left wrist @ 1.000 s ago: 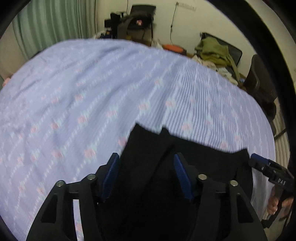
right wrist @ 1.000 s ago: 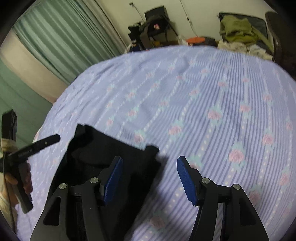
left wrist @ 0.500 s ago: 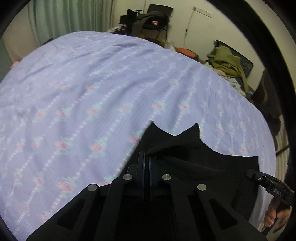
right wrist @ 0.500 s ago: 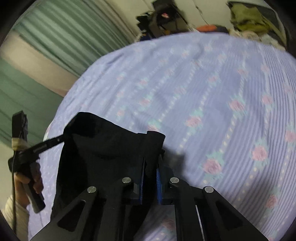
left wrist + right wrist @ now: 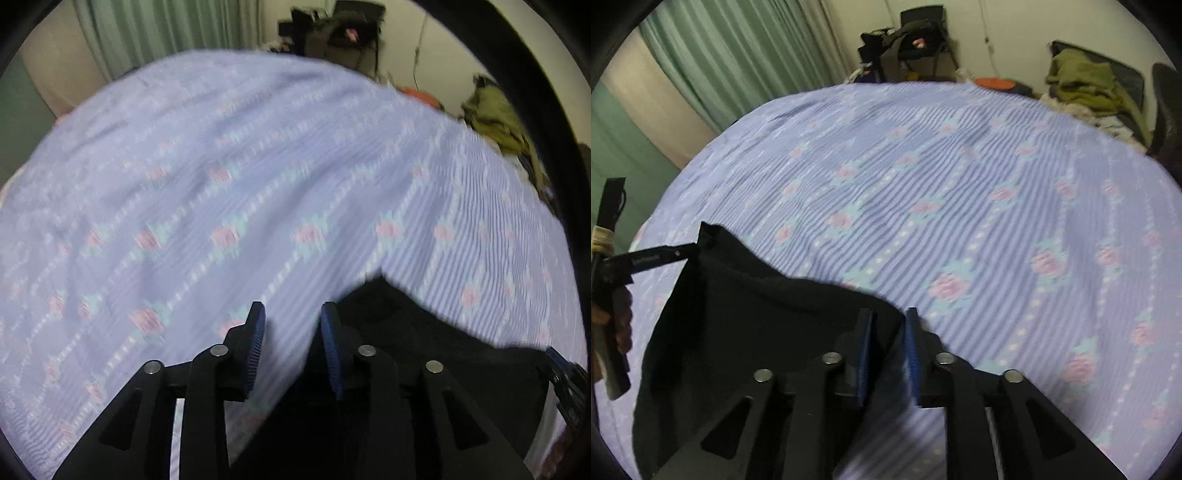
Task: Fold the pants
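Note:
Black pants lie folded on a lilac bedsheet with pink roses. In the left wrist view the pants lie at the lower right, and my left gripper is open with only sheet between its blue pads; the pants' edge touches its right finger. My right gripper is open a little at the pants' right edge, with dark cloth between and under its pads. The left gripper also shows in the right wrist view by the pants' far left corner. The image is motion-blurred.
Green curtains hang behind the bed. A dark chair heaped with bags stands at the far wall. Olive clothes are piled at the right beside the bed. The sheet stretches wide beyond the pants.
Both grippers were shut on the pants half a second ago; both have opened. The left gripper has shifted off the cloth to its left edge. The pants lie flatter.

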Action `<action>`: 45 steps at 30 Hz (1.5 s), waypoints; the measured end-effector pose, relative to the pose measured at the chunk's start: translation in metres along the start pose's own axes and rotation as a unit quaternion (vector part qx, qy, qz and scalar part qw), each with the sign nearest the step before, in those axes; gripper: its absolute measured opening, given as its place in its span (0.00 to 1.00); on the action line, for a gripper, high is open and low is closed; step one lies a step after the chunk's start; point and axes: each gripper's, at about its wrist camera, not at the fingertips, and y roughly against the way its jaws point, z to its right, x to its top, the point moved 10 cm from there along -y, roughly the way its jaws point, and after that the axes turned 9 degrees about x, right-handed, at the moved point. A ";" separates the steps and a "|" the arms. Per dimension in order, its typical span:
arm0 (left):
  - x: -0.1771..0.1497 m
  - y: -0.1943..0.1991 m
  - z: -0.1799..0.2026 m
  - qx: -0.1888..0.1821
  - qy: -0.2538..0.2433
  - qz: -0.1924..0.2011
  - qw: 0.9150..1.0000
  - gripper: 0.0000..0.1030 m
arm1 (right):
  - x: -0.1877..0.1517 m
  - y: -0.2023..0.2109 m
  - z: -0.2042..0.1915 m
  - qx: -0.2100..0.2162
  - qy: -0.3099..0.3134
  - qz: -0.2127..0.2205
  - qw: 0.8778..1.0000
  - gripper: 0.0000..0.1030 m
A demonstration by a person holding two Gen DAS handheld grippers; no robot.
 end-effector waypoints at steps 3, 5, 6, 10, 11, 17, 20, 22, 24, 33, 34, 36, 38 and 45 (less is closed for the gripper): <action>0.017 0.024 -0.004 0.016 0.012 0.046 0.999 0.47 | 0.015 0.027 0.003 -0.032 0.001 0.040 0.999 0.62; 0.018 0.036 0.003 -0.001 0.002 0.060 0.998 0.47 | 0.020 0.039 -0.003 -0.016 0.010 0.049 0.999 0.62; 0.017 0.042 0.009 -0.018 -0.008 0.063 0.998 0.48 | 0.020 0.046 -0.008 -0.003 0.023 0.048 0.999 0.62; 0.010 0.042 0.031 -0.036 -0.078 0.054 0.995 0.48 | 0.004 0.060 -0.014 0.011 0.045 0.029 0.999 0.62; 0.008 0.035 0.037 -0.037 -0.091 0.045 0.994 0.48 | -0.002 0.060 -0.015 0.017 0.034 0.021 0.999 0.62; -0.001 -0.010 0.051 -0.012 -0.130 0.003 0.991 0.28 | -0.044 0.036 -0.029 0.060 -0.011 -0.045 0.997 0.62; 0.001 -0.012 0.052 -0.009 -0.130 0.005 0.991 0.07 | -0.052 0.032 -0.030 0.060 -0.020 -0.051 0.997 0.62; 0.016 -0.004 0.046 -0.008 -0.105 0.028 0.994 0.07 | -0.053 0.029 -0.031 0.056 -0.016 -0.054 0.997 0.62; 0.029 -0.002 0.041 -0.004 -0.089 0.041 0.995 0.09 | -0.053 0.029 -0.031 0.047 -0.016 -0.054 0.997 0.62; 0.056 0.042 0.017 0.051 -0.028 0.111 0.992 0.50 | -0.037 0.031 -0.024 0.026 -0.002 -0.031 0.999 0.62; 0.052 0.057 0.011 0.057 -0.023 0.122 0.991 0.51 | -0.035 0.033 -0.023 0.030 0.001 -0.029 0.999 0.62; 0.031 0.083 0.002 0.054 -0.015 0.128 0.990 0.59 | -0.031 0.039 -0.023 0.058 0.007 -0.024 0.998 0.62; 0.000 0.105 -0.010 0.052 0.001 0.122 0.991 0.60 | -0.033 0.044 -0.027 0.080 0.028 -0.028 0.996 0.62; -0.157 0.176 -0.068 0.121 0.131 0.063 0.982 0.66 | -0.085 0.075 -0.066 0.182 0.164 -0.120 0.962 0.62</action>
